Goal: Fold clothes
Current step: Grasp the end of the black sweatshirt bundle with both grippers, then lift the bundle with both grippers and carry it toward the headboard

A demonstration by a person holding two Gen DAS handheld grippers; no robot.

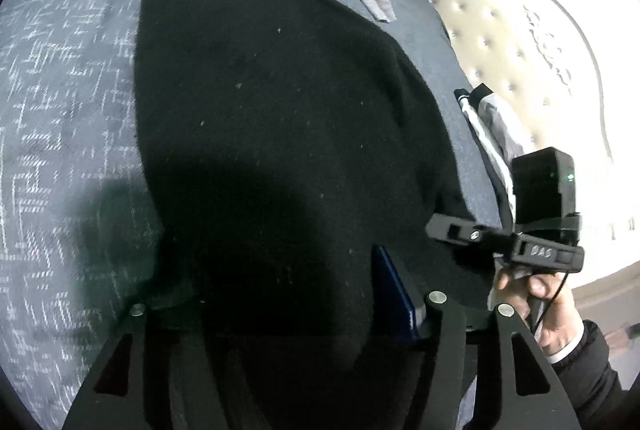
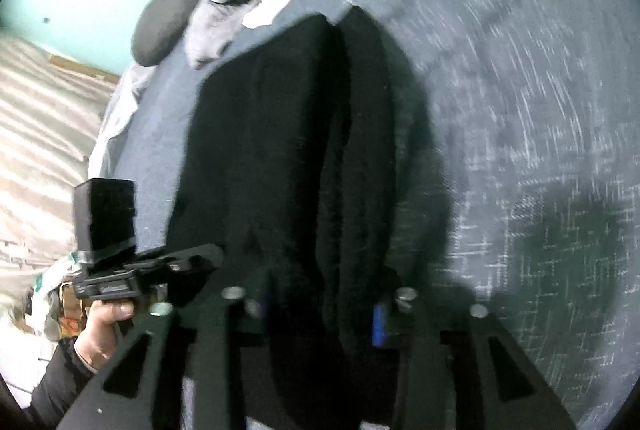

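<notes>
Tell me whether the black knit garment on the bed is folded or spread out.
Folded, at least partly: the black knit garment shows two stacked layers with a lengthwise crease in the right wrist view, forming a narrow strip on the grey patterned bedcover.

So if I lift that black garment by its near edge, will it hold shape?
Probably not. The black garment looks like soft, thick knit, so it should droop. It lies doubled, with a fold ridge, so layers may slide apart. Fuzzy surface: likely not slippery.

The black garment (image 1: 280, 133) hides both grippers' jaws, and motion blur smears the patterned bedspread (image 2: 540, 109).
</notes>
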